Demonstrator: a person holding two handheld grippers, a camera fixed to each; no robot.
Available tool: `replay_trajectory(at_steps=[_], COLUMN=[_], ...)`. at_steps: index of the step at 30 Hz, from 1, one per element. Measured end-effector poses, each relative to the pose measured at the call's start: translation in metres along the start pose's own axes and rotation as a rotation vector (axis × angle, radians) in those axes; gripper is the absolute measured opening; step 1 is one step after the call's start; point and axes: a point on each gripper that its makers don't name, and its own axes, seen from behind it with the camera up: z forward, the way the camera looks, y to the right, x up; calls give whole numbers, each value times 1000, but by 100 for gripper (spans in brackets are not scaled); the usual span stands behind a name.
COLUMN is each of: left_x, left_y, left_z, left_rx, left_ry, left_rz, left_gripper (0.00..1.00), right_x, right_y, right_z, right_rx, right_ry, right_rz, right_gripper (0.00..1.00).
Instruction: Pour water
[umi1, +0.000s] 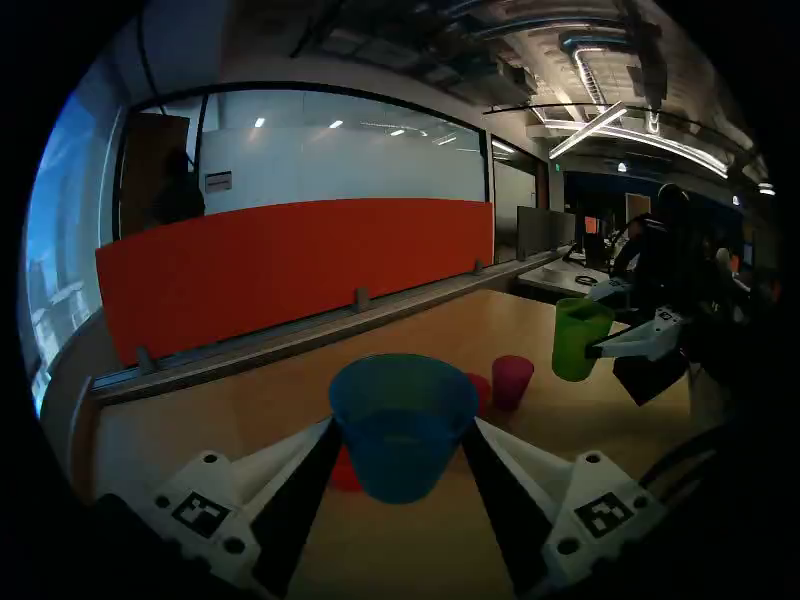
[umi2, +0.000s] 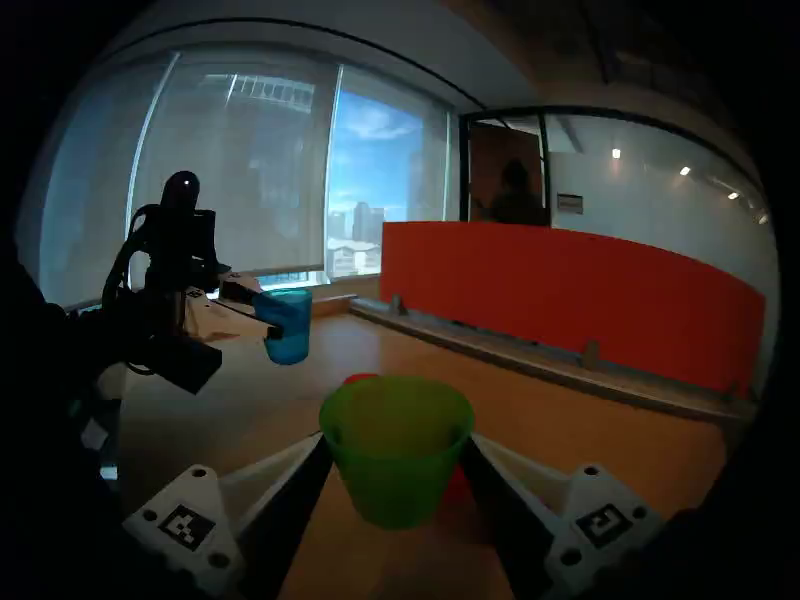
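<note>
In the left gripper view my left gripper (umi1: 400, 445) is shut on a blue cup (umi1: 403, 420), held upright above the wooden table (umi1: 250, 410). Beyond it a pink cup (umi1: 511, 379) stands on the table beside a red cup (umi1: 480, 388), and another red thing (umi1: 345, 472) peeks out under the blue cup. Off to the right, my right gripper (umi1: 590, 350) holds a green cup (umi1: 578, 338) in the air. In the right gripper view my right gripper (umi2: 397, 470) is shut on that green cup (umi2: 396, 444), upright; the left gripper (umi2: 268, 318) with the blue cup (umi2: 287, 324) hangs at left.
An orange partition (umi1: 300, 265) on a metal rail runs along the table's far edge. Glass walls and windows (umi2: 230, 170) lie behind. A red cup rim (umi2: 358, 379) and a red patch (umi2: 457, 484) show around the green cup. Desks with equipment (umi1: 600, 270) stand at far right.
</note>
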Motion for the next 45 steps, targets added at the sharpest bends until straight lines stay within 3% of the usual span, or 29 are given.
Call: replay_trajectory(at_steps=[12, 33, 45], left_x=[15, 51, 69], left_y=[0, -1, 4], left_z=[-3, -3, 2], left_rx=[6, 73, 100], left_ry=[37, 107, 119], left_rz=[42, 227, 337], left_gripper=[83, 83, 83], right_x=[8, 14, 12], right_y=[-3, -28, -43], right_z=[3, 30, 48], right_rx=[14, 85, 126], right_ry=[23, 56, 63], right_rz=[-11, -24, -13], right_gripper=[89, 88, 88])
